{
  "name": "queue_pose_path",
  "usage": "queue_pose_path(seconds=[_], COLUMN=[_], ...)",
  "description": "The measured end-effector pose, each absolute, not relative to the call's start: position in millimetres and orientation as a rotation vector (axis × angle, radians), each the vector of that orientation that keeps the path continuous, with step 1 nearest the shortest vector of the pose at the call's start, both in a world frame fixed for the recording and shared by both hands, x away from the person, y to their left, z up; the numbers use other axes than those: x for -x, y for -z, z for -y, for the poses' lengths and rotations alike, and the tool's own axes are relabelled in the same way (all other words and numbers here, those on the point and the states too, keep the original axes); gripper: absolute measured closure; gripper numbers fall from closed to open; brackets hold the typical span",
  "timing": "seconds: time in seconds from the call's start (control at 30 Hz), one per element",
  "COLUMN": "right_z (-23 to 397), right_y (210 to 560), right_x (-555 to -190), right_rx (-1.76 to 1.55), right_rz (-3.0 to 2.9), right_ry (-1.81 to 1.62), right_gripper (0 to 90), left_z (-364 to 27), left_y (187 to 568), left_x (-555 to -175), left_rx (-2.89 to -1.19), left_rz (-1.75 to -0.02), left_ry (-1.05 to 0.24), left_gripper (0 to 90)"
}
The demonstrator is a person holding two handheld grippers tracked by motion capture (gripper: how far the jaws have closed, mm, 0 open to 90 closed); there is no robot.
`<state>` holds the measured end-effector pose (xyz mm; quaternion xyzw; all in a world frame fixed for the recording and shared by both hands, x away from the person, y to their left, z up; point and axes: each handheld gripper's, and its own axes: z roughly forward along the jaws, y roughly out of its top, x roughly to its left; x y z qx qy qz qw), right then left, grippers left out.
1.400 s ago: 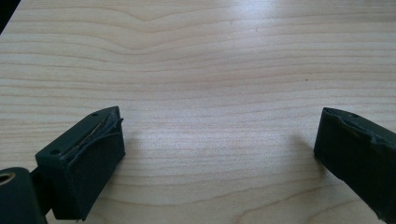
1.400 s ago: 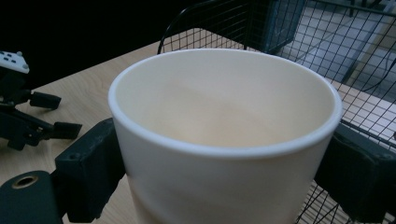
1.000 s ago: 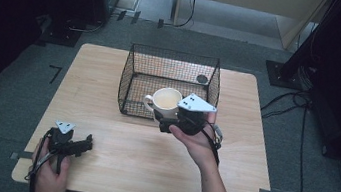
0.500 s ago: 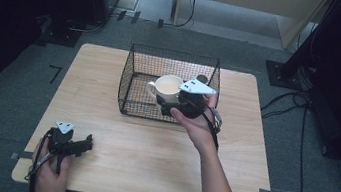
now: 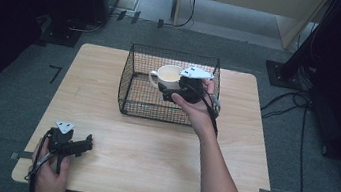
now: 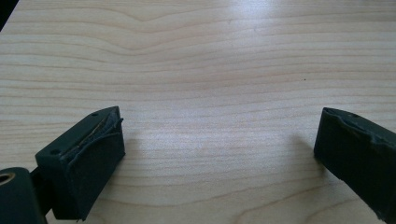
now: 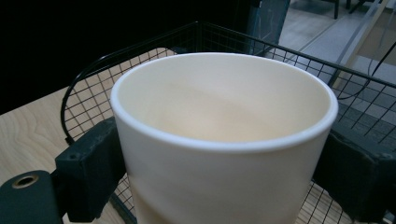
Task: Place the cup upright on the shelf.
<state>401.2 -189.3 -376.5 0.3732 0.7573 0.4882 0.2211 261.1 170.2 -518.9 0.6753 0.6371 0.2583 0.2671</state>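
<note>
A cream mug [image 5: 167, 77] [image 7: 219, 140] hangs upright over the black wire basket [image 5: 133, 78], its handle pointing left. My right gripper [image 5: 171, 92] [image 7: 219, 182] is shut on the mug, one jaw pressed to each side of its wall. The mug is empty inside. The basket's rim [image 7: 140, 44] runs behind and below the mug in the right gripper view. My left gripper [image 5: 82, 145] [image 6: 219, 154] rests low over the wooden table [image 5: 151, 149] at its front left corner, jaws spread wide with only bare wood [image 6: 210, 93] between them.
The basket stands at the back centre of the table. Cables [image 5: 301, 124] lie on the grey floor to the right, and a dark stand base [image 5: 283, 71] sits off the table's back right corner.
My right gripper carried the mug forward, from the basket's near side to above its inside. The left gripper stayed put.
</note>
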Motion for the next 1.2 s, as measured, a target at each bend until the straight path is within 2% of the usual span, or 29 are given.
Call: queue_pose_path(seconds=[0.7,1.2], right_z=[185,172], right_y=[401,437], right_x=[-468,-491], right_rx=[-0.941,-0.893], right_rz=[-2.174,-2.324], right_ry=[-1.328,-1.243], right_gripper=[9.1,9.3], left_z=[-170,-171], left_y=[519,519], left_x=[-261,-261], left_rx=[-1.825,-1.825], left_rz=[-1.719,-1.719], left_ry=[-0.695,-0.695], left_gripper=[1.9,1.8])
